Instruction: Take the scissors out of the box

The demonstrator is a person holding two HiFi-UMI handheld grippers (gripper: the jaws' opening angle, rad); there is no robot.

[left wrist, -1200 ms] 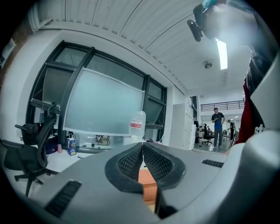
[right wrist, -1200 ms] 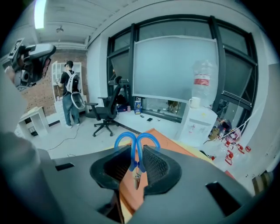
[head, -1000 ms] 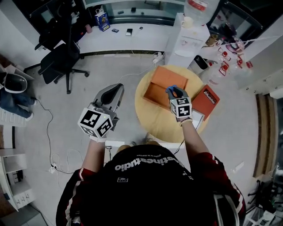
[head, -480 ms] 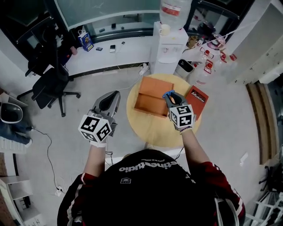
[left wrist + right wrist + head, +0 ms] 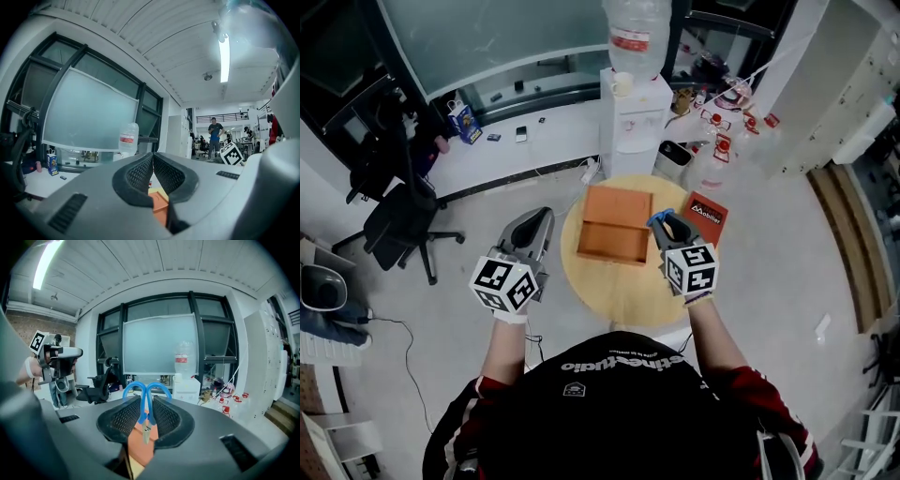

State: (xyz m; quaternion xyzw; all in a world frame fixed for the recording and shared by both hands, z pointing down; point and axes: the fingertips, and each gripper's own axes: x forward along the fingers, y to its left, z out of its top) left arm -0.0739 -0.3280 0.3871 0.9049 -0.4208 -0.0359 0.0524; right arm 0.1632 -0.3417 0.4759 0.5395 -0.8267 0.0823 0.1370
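Observation:
The orange box (image 5: 614, 225) lies open on the round wooden table (image 5: 609, 281). My right gripper (image 5: 662, 225) hangs over the box's right edge, shut on the blue-handled scissors (image 5: 655, 218). In the right gripper view the scissors (image 5: 146, 393) stand upright between the pads (image 5: 161, 416), handles up and metal tip down, with the box (image 5: 139, 446) below; the right gripper (image 5: 146, 417) is level with the room. My left gripper (image 5: 532, 228) is off the table's left side over the floor. Its jaws (image 5: 153, 164) are shut with nothing between them, and a corner of the box (image 5: 159, 206) shows under them.
A red booklet (image 5: 705, 214) lies at the table's right edge. Behind the table stand a white water dispenser (image 5: 635, 103) and a small bin (image 5: 673, 155). An office chair (image 5: 398, 220) is on the floor at left. A person (image 5: 215, 133) stands far off.
The head view has pulled back and tilted up, so the table looks smaller. My right gripper keeps the scissors and now sits beside the box's right edge. The left gripper holds its place.

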